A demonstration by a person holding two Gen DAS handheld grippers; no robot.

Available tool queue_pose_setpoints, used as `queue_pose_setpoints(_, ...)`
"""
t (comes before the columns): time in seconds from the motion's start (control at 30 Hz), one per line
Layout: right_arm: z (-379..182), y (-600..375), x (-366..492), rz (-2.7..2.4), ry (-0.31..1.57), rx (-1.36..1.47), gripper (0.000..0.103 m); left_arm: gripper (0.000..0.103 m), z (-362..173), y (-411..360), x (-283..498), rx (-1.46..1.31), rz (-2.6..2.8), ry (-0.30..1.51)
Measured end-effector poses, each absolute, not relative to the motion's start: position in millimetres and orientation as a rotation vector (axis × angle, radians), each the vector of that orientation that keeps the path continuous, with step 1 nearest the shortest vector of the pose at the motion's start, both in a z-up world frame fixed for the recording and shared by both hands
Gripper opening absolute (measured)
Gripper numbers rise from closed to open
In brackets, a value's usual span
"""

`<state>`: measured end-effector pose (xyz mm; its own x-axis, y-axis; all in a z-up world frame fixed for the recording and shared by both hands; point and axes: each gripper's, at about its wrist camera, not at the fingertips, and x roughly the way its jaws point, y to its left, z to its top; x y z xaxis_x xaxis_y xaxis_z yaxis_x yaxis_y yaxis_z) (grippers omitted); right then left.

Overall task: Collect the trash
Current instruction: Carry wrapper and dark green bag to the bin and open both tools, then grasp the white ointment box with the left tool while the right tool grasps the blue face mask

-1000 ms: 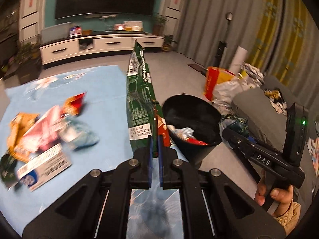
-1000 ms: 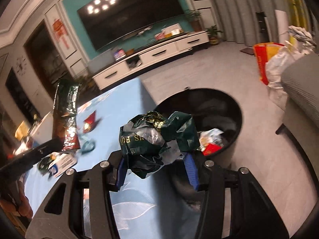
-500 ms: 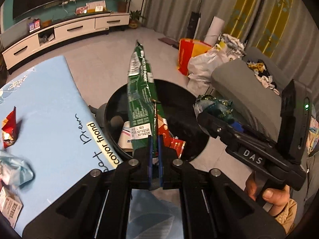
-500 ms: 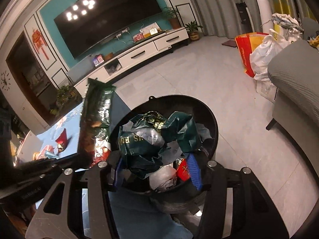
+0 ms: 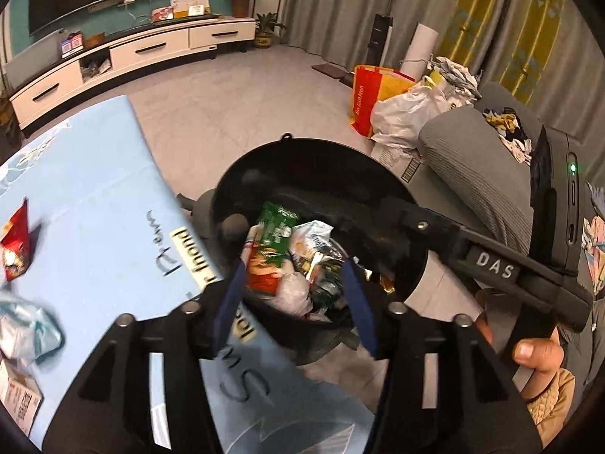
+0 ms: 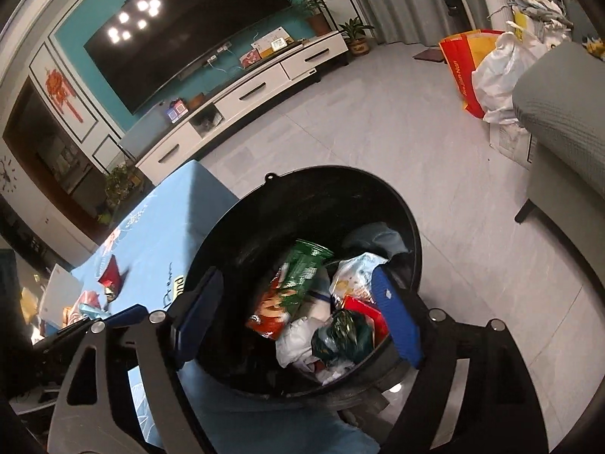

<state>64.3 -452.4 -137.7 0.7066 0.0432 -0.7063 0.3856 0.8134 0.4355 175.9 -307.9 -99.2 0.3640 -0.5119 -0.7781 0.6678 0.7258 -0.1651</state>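
A black round trash bin (image 5: 302, 151) (image 6: 302, 189) stands on the floor beside the blue table (image 5: 94, 208). A long green snack bag (image 5: 274, 234) (image 6: 298, 283) and a crumpled dark green wrapper (image 6: 344, 335) lie inside it among other trash. My left gripper (image 5: 291, 295) is open and empty above the bin's near rim. My right gripper (image 6: 298, 302) is open and empty over the bin; its body (image 5: 491, 265) shows in the left wrist view.
A red wrapper (image 5: 17, 242) (image 6: 111, 274), a crumpled pale blue wrapper (image 5: 26, 329) and a box (image 5: 17, 397) lie on the table. A grey sofa (image 5: 472, 174), a white plastic bag (image 5: 412, 113) and a red-yellow bag (image 5: 365, 102) stand right of the bin.
Both grippers moved over the bin and opened. The long green bag and the crumpled green wrapper dropped into the bin.
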Motion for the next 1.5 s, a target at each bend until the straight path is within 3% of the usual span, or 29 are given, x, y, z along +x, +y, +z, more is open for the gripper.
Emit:
queue_pose_setpoints(0.13, -133.1, -444.0, 53.1, -0.187, 0.776, 0.609, 0.08, 0.073, -93.1, -280.2, 163.9, 0.149, -0.724, 0.907)
queue_pose_setpoints(0.27, -123.9, -426.4, 43.2, -0.152, 0.784, 0.586, 0.081, 0.08, -82.6, -231.6, 145.0, 0.087, -0.676, 0.885)
queue_pose_setpoints(0.63, -105.0, -342.6, 39.4, 0.007, 0.862, 0.476, 0.081, 0.085, -67.4, -84.2, 118.8, -0.027, -0.462, 0.824)
queue_pose_setpoints(1.0, -107.8, -219.1, 58.8, 0.227, 0.983, 0.296, 0.081, 0.086, -91.4, 44.0, 101.1, -0.141, -0.248, 0.839)
queue_pose_setpoints(1.5, -120.5, -157.7, 122.0, 0.291, 1.012, 0.216, 0.081, 0.088, -102.0, 36.8, 175.8, 0.011, -0.372, 0.86)
